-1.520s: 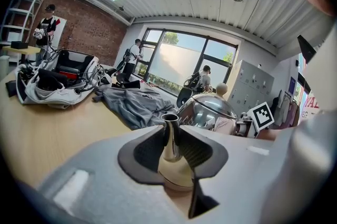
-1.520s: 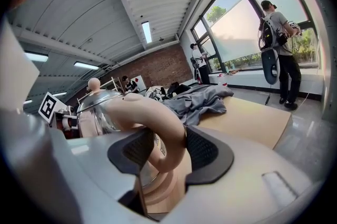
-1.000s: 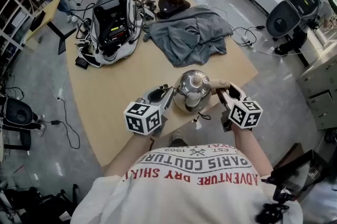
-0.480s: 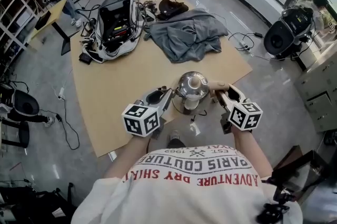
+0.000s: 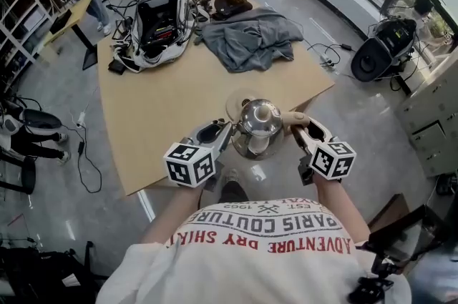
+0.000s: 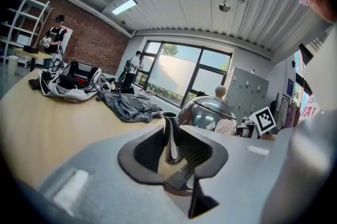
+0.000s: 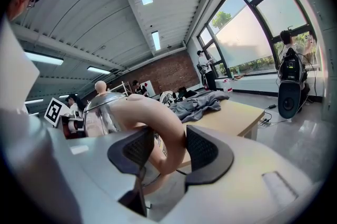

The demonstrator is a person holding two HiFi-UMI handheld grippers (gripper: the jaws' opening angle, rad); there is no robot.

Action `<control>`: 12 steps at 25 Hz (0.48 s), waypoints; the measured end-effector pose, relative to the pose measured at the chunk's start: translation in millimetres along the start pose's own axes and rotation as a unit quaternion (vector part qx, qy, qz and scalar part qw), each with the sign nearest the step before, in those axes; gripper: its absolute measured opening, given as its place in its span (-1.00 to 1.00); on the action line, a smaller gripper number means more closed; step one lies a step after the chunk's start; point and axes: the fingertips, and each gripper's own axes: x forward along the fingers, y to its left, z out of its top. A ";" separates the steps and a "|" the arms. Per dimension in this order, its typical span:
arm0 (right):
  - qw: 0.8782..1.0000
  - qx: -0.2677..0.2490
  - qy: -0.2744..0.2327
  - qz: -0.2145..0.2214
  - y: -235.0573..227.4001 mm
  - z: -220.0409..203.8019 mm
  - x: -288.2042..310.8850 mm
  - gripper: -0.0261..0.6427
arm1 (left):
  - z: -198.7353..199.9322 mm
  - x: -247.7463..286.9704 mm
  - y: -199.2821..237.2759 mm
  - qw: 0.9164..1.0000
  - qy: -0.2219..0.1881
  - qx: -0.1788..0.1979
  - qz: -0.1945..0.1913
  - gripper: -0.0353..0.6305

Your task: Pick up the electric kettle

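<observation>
**A:** What do we have here, widest thing first?

**B:** We see a pale wooden table (image 5: 164,116) on a workshop floor. A white-and-black pack (image 5: 157,18) of gear and a crumpled grey cloth (image 5: 250,41) lie at its far end.

**A:** And where do we find the electric kettle (image 5: 250,122)?

**B:** At the table's near edge, straight in front of the person, carried between both tools. It is polished steel, upright, with its lid on. In the right gripper view we see grey floor beneath its handle.

**A:** How do we read the left hand-held gripper (image 6: 172,145)?

**B:** Its jaws stand partly apart and are closed on the kettle's narrow steel spout (image 6: 169,130). Both dark pads lie against it.

**A:** And the right hand-held gripper (image 7: 164,150)?

**B:** We see it clamped the same way on the cream-coloured handle (image 7: 158,112), which curves up between its pads.

**A:** What is the smallest thing we can name?

**B:** The pale round knob (image 5: 263,109) on top of the lid.
</observation>
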 end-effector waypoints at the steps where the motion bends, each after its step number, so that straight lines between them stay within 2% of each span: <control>1: 1.000 0.002 0.001 0.000 1.0 -3.2 -6.2 -0.38 | -3.2 -3.5 -4.3 1.000 0.000 0.000 -0.001 -0.62; 12: 1.000 0.019 0.001 -0.002 12.9 -38.5 -72.3 -0.38 | -37.9 -42.0 -50.7 1.000 0.006 -0.004 -0.004 -0.62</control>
